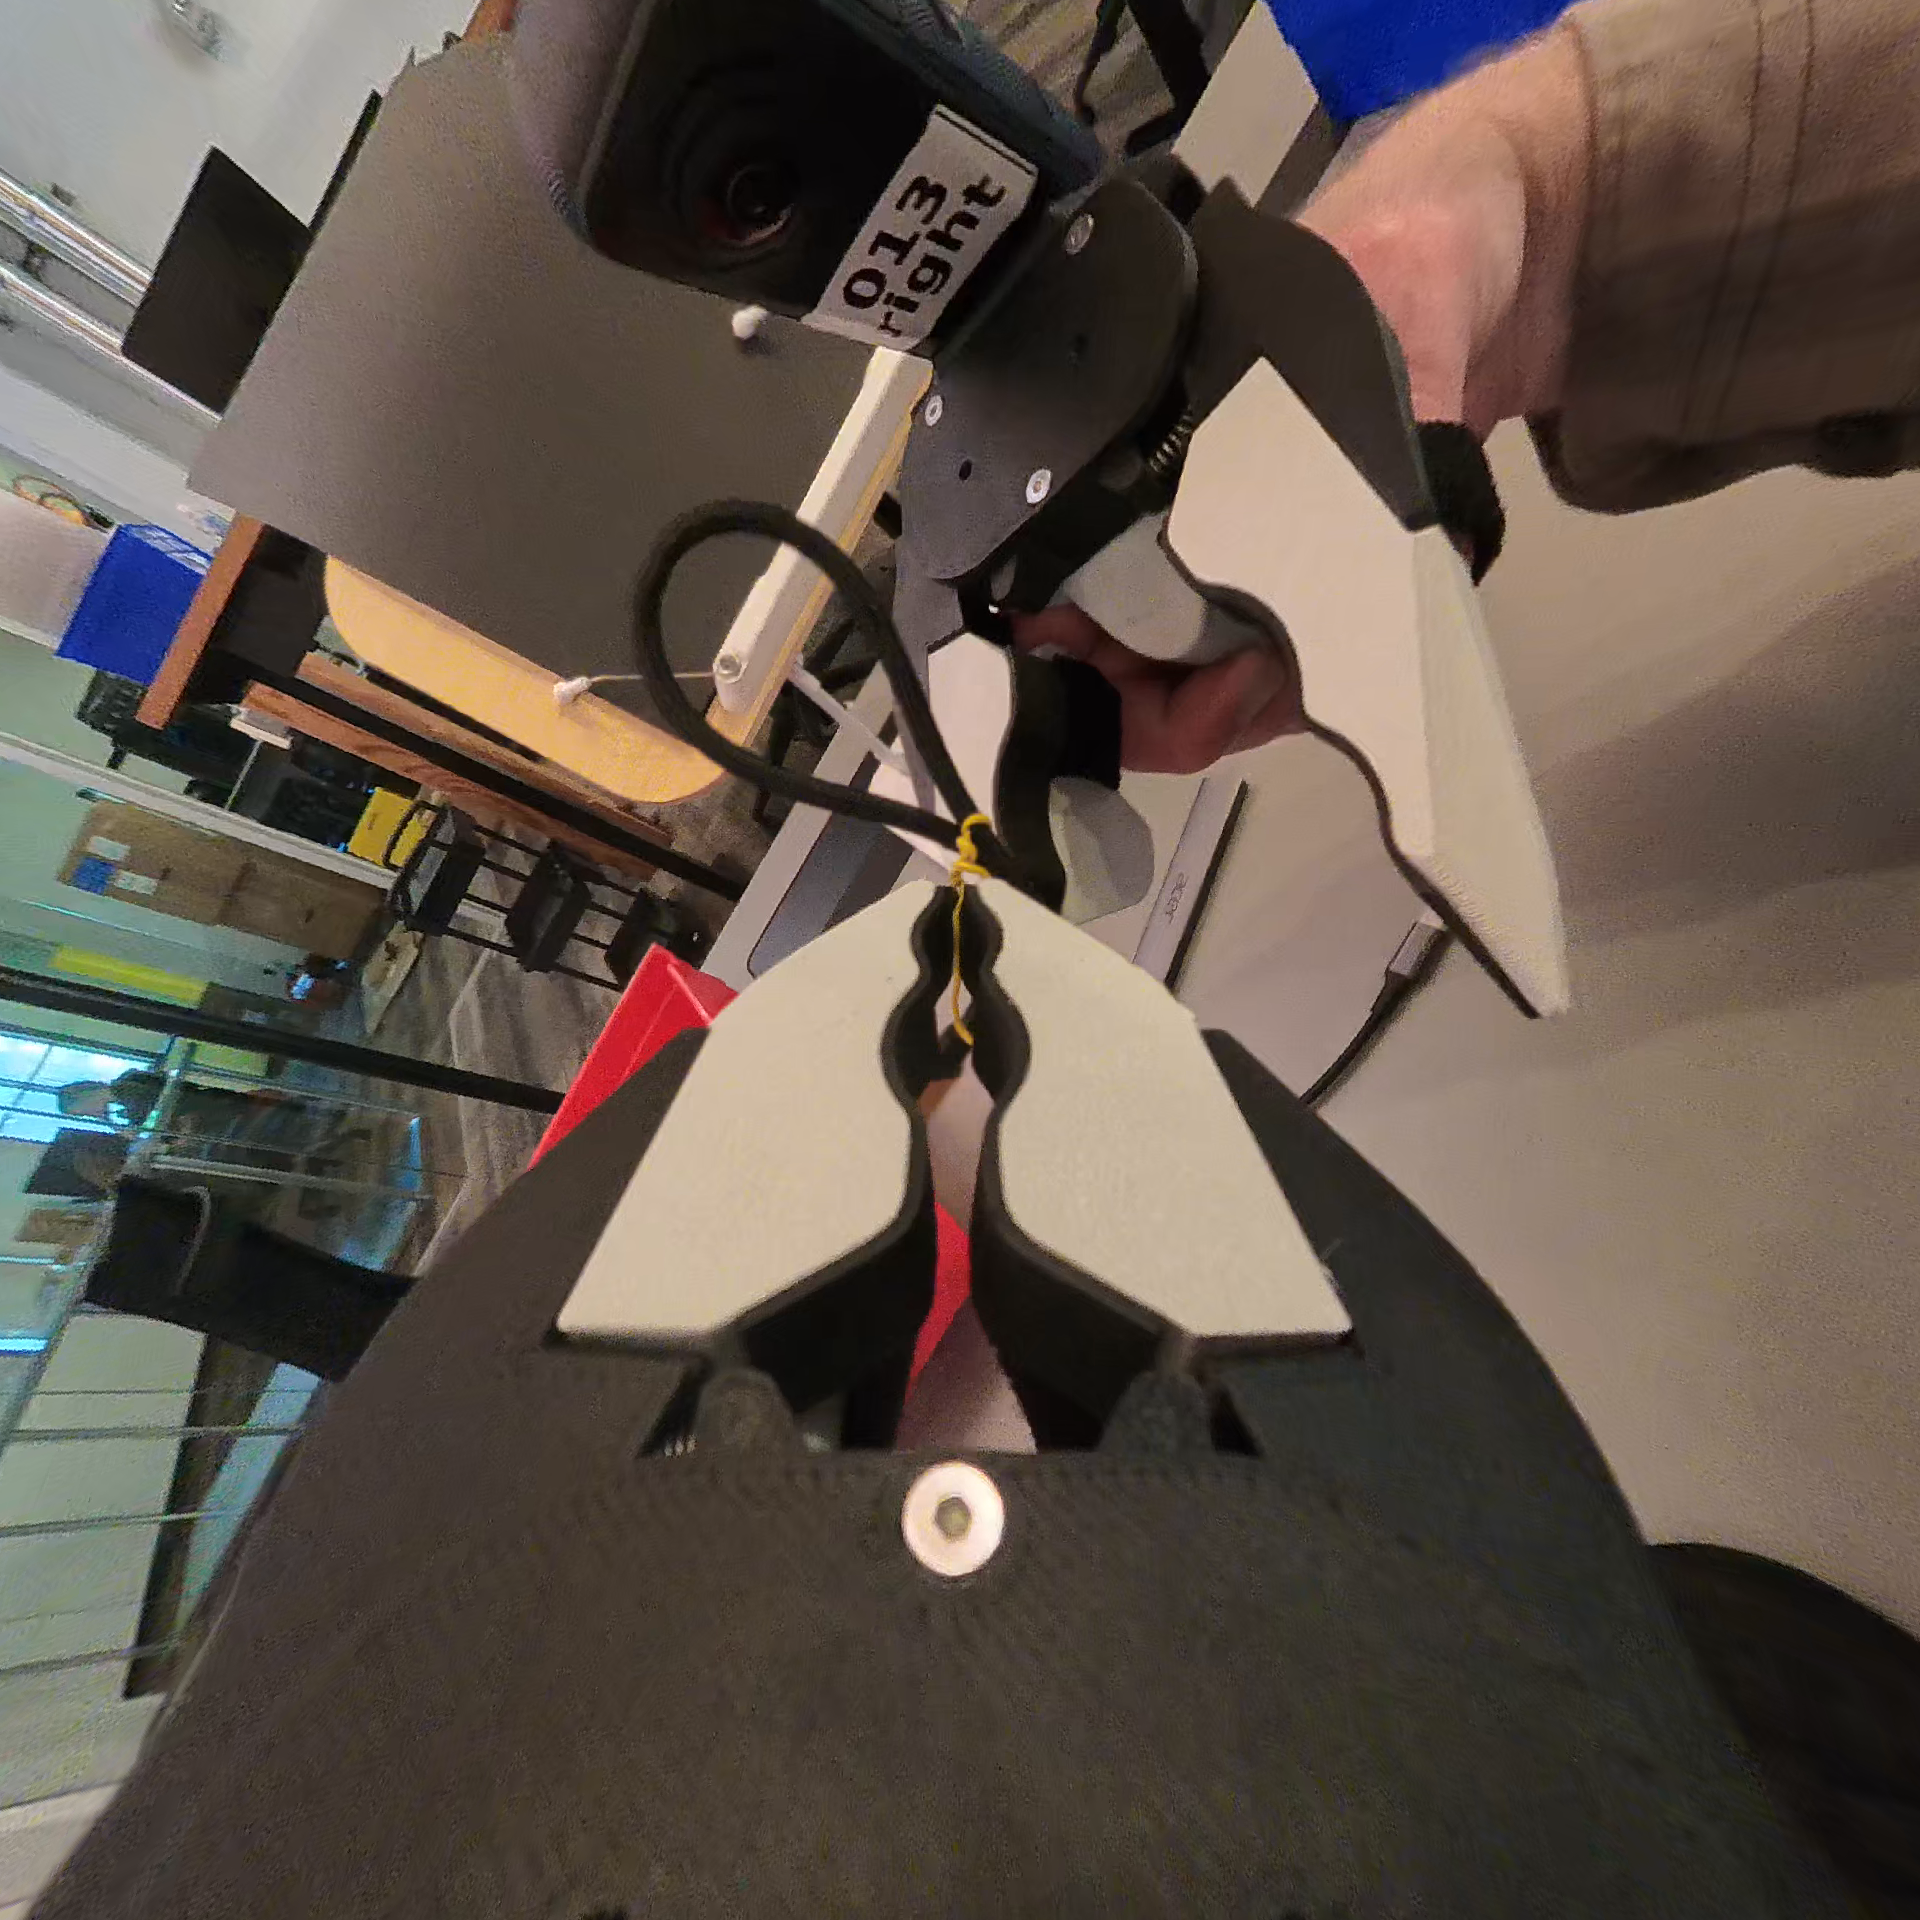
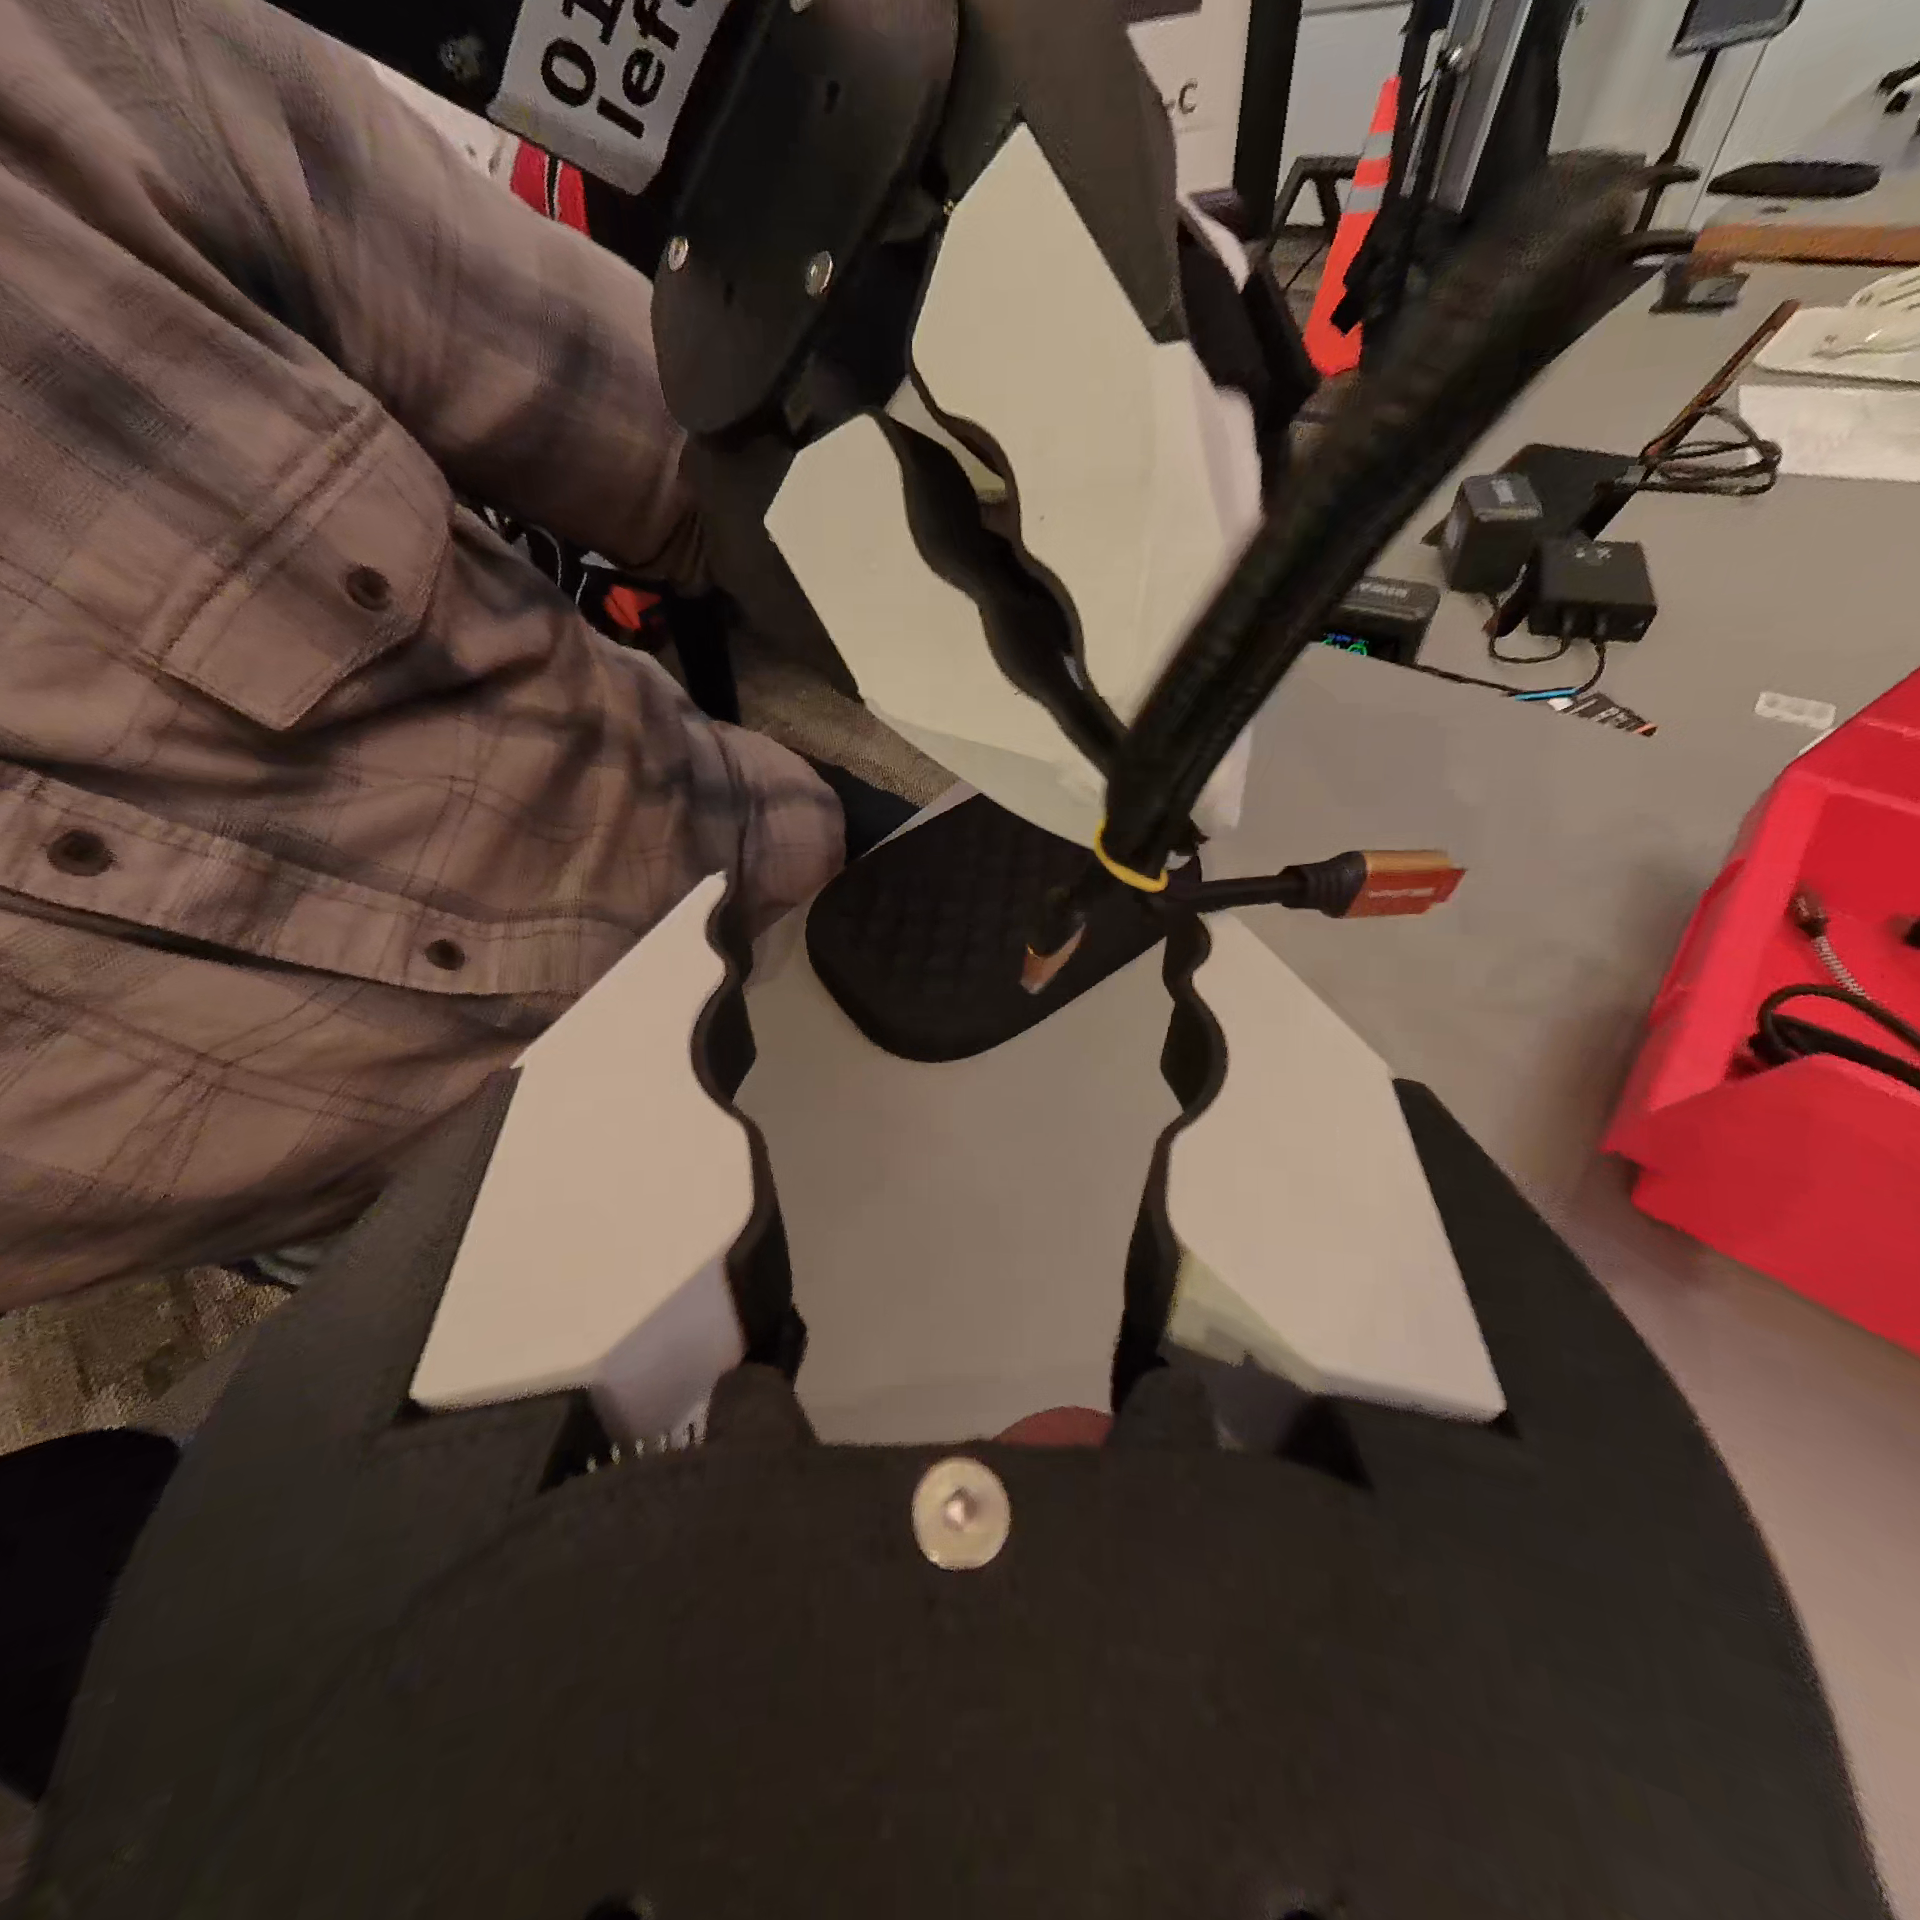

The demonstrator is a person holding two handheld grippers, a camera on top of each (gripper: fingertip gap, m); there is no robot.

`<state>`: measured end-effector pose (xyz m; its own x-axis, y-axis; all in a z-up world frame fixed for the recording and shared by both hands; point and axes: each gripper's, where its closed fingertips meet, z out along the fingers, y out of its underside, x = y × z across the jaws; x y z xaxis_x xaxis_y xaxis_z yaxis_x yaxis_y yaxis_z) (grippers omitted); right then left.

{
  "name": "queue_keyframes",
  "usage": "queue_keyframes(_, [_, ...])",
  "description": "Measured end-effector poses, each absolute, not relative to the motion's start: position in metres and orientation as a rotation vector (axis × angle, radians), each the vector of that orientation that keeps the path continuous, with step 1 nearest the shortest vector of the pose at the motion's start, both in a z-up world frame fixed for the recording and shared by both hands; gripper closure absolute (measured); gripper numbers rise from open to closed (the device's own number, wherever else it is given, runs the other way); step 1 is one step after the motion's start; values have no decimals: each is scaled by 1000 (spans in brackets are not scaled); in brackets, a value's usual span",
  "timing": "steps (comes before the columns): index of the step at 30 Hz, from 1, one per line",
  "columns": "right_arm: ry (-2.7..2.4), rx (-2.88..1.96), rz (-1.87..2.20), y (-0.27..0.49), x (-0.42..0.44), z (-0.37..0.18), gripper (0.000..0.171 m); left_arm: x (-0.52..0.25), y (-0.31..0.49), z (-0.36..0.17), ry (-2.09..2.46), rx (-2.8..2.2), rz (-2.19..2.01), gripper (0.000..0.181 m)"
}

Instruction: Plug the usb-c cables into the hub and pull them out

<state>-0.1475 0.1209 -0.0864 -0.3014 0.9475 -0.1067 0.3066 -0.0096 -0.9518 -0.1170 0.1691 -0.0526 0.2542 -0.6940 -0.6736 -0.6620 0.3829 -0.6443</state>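
**Left gripper clamps the tied cable bundle; right gripper spread wide**

The left gripper (image 1: 958,914) has its jaws pressed together on a black braided cable (image 1: 727,665), pinching it at the yellow tie (image 1: 971,844); the cable loops off toward 10 o'clock. The right gripper (image 2: 961,914) stands with jaws well apart, holding nothing. Just beyond its tips, an orange-shelled plug (image 2: 1392,881) juts toward 3 o'clock above a black pad (image 2: 935,935). A red box (image 2: 1787,997) sits on the grey table (image 2: 1507,790) at 3 o'clock.

Cable bundle (image 2: 1236,665) hangs above table (image 2: 1455,790), box (image 2: 1787,1039) to its right.
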Motion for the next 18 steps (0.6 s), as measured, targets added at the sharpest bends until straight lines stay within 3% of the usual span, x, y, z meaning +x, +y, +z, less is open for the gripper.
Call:
queue_keyframes(2, [-1611,-1329,1296,130,-151,-85,82,-115,164,-52,1437,-1314,-100,180])
queue_keyframes(8, [-1635,-1350,1240,132,-145,-91,77,-118,169,-50,1408,-1353,-125,180])
queue_keyframes(18, [-1595,-1431,1100,151,-143,-90,117,-126,186,-49,1342,-1407,-92,180])
